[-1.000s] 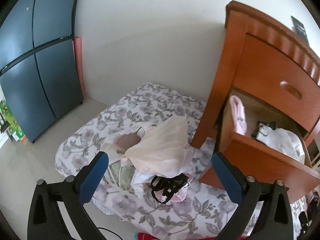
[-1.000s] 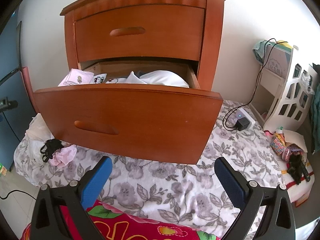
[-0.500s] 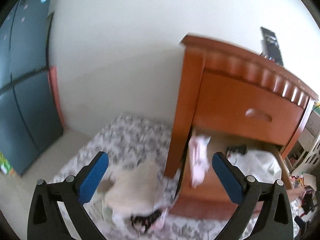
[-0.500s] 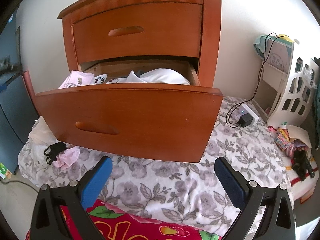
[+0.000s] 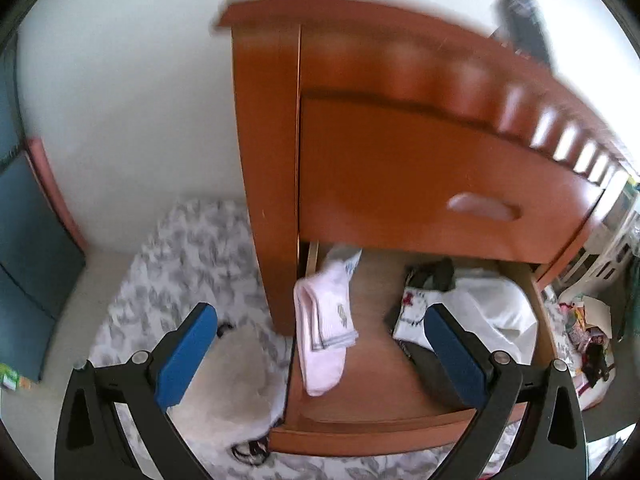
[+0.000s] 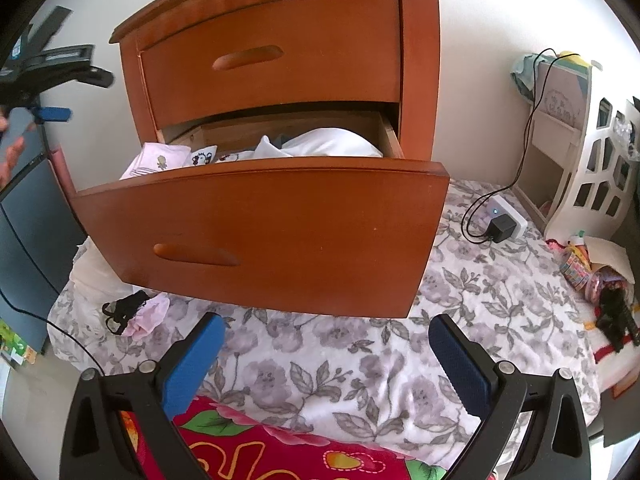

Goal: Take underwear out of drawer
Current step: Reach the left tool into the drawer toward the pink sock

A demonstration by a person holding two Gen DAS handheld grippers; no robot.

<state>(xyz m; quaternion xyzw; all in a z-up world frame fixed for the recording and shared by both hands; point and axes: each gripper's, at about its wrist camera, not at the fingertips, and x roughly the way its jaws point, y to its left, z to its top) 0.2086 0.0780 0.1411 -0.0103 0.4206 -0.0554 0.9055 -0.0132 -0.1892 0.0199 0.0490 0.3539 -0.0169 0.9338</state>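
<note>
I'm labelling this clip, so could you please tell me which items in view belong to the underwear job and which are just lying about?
Job:
open drawer
pink underwear draped over its side
left gripper, open

Lying about:
white charger block
red blanket
white shelf

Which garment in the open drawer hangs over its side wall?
The pale pink folded underwear, draped over the drawer's left wall; the white garment lies inside.

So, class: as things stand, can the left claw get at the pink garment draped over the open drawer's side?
Probably yes. The left claw is open, aimed at the pink garment, which hangs on the open drawer wall with nothing in front.
</note>
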